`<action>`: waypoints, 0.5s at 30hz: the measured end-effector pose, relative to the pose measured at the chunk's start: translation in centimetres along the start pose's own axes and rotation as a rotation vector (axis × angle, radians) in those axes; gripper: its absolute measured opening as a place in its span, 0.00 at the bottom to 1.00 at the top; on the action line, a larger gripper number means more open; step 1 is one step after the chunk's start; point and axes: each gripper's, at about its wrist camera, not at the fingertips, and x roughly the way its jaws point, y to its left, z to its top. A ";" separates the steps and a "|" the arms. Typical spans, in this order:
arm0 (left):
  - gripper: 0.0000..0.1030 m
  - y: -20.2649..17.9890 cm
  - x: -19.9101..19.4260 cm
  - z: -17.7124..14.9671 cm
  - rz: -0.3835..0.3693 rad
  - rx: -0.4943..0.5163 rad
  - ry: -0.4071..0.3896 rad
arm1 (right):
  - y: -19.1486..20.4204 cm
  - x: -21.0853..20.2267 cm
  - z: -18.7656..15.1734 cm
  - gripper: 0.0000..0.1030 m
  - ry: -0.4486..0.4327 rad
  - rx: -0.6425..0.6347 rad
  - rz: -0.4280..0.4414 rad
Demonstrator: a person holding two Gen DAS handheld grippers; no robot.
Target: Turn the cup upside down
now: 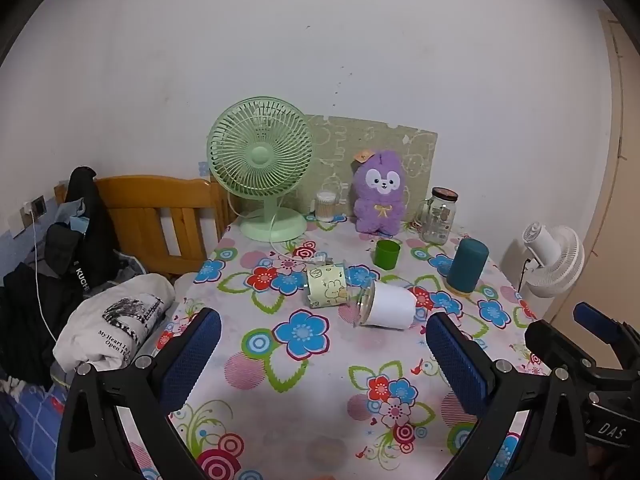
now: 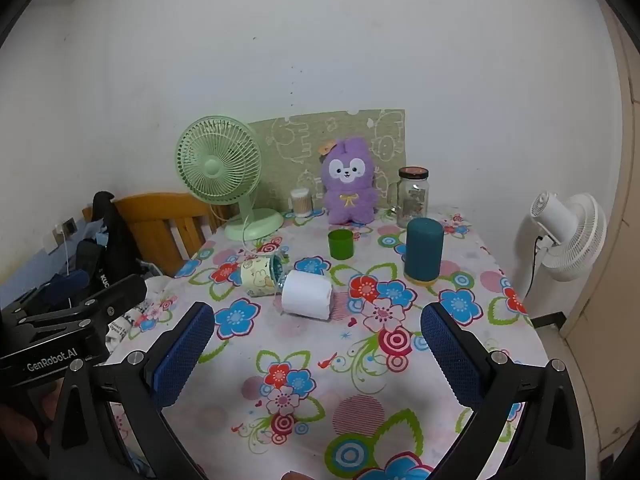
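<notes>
On the left hand-held gripper (image 2: 56, 354), "GenRobot.AI".

Two tipped cups (image 1: 386, 307) mid-table (image 1: 312, 392), fan (image 1: 262, 168), plush (image 1: 379, 192), jar (image 1: 438, 216) behind

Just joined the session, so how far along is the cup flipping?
Done: the teal cup already stands mouth-down. In hand: nothing; left gripper and right gripper are open and short of the cups. Left: the white cup and cartoon cup lie sideways, the green cup upright.
</notes>
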 end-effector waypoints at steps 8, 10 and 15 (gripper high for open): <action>1.00 -0.1 0.3 0.1 0.006 -0.003 0.018 | 0.2 -0.1 -0.1 1.00 0.003 -0.003 -0.003; 1.00 0.1 0.0 -0.1 0.004 0.000 0.008 | 0.2 -0.1 -0.1 1.00 0.002 -0.005 -0.003; 1.00 -0.2 0.0 -0.2 0.016 0.015 0.007 | 0.1 -0.2 -0.1 1.00 0.001 -0.007 -0.003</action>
